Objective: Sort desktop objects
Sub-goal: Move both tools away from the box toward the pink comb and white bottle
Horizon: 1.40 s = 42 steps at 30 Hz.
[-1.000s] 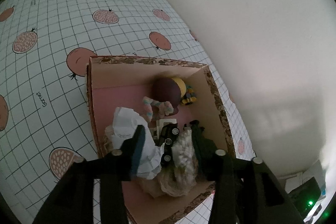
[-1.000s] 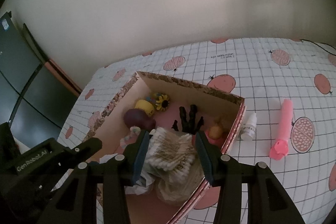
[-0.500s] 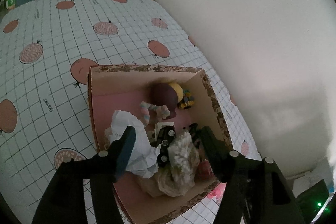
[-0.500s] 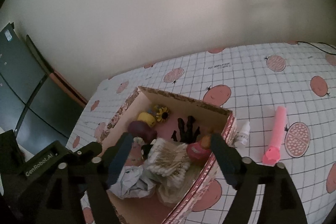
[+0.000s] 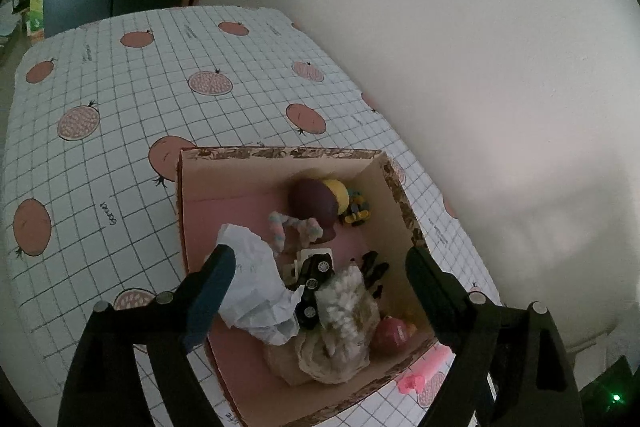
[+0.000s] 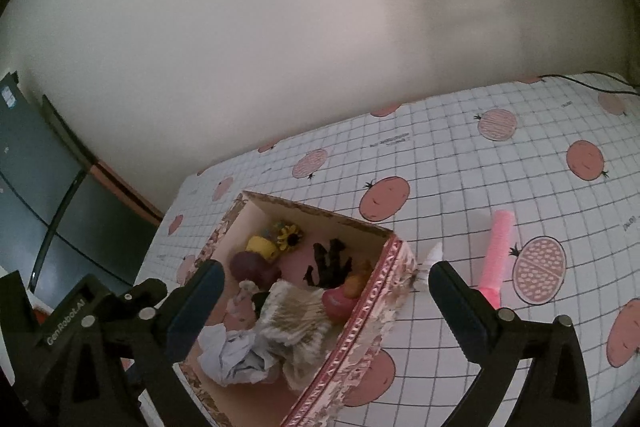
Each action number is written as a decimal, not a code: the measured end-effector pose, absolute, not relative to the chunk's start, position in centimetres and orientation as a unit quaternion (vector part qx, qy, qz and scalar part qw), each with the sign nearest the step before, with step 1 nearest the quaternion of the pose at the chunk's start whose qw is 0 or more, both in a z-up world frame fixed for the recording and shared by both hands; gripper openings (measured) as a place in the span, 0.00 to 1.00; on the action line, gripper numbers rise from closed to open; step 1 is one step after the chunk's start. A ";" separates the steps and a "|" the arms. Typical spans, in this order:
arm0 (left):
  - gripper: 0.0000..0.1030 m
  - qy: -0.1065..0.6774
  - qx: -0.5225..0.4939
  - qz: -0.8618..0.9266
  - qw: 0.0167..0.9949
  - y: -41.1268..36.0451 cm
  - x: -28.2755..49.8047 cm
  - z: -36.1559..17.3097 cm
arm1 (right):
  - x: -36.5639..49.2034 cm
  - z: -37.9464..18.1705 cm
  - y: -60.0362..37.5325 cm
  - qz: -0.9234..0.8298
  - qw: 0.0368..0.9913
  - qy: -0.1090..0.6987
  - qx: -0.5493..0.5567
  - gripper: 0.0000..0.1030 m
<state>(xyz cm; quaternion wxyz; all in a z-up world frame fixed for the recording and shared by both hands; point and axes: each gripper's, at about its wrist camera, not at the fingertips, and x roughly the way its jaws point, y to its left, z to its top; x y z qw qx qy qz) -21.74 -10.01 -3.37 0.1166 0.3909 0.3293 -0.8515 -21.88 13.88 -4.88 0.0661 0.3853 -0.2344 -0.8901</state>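
While both jaw pairs are opening with nothing between them, I hold my left gripper (image 5: pixel 320 281) and right gripper (image 6: pixel 326 301) above the box (image 6: pixel 384 283), where the cotton swabs (image 6: pixel 294 315) lie. Next I'd clear its rim, then reach the pink tube (image 6: pixel 498 253) beyond the box's right wall.

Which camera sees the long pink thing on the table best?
The right wrist view. There the pink stick lies in full length on the tablecloth, outside the box, with only its near end behind a finger of the hand-held gripper. The left wrist view shows just its near end past the box rim.
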 end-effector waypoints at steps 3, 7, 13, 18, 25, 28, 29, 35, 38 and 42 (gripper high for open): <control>0.85 0.328 0.391 -0.852 0.116 -9.4 -21.8 -3.2 | -21.8 -5.1 15.0 -0.882 0.073 -0.258 0.388 1.00; 0.85 0.325 0.386 -0.857 0.102 -8.3 -21.8 -2.9 | -21.6 -5.1 16.6 -0.877 0.082 -0.290 0.375 1.00; 0.85 0.320 0.364 -0.871 0.082 -6.5 -21.5 -1.8 | -21.2 -4.4 18.8 -0.879 0.081 -0.300 0.362 1.00; 0.85 0.313 0.363 -0.875 0.068 -4.8 -21.4 -1.3 | -20.8 -4.0 20.9 -0.882 0.059 -0.298 0.360 1.00; 0.85 0.295 0.376 -0.878 0.033 -1.2 -21.5 -1.1 | -20.3 -4.0 24.6 -0.880 0.035 -0.310 0.358 1.00; 0.85 0.282 0.376 -0.882 0.026 0.2 -21.4 -1.0 | -19.6 -3.5 26.9 -0.883 0.022 -0.323 0.340 1.00; 0.85 0.279 0.375 -0.884 0.022 0.7 -21.3 -0.9 | -19.3 -3.3 27.6 -0.883 0.018 -0.327 0.336 1.00; 0.85 0.251 0.377 -0.892 -0.002 3.7 -21.3 -0.5 | -18.1 -2.8 31.9 -0.885 -0.023 -0.344 0.313 1.00; 0.85 0.240 0.384 -0.891 -0.022 5.1 -21.4 -0.8 | -17.8 -2.9 33.5 -0.886 -0.038 -0.335 0.318 1.00; 0.85 0.231 0.400 -0.886 -0.035 6.6 -21.7 -1.5 | -17.5 -3.1 34.8 -0.886 -0.056 -0.322 0.328 1.00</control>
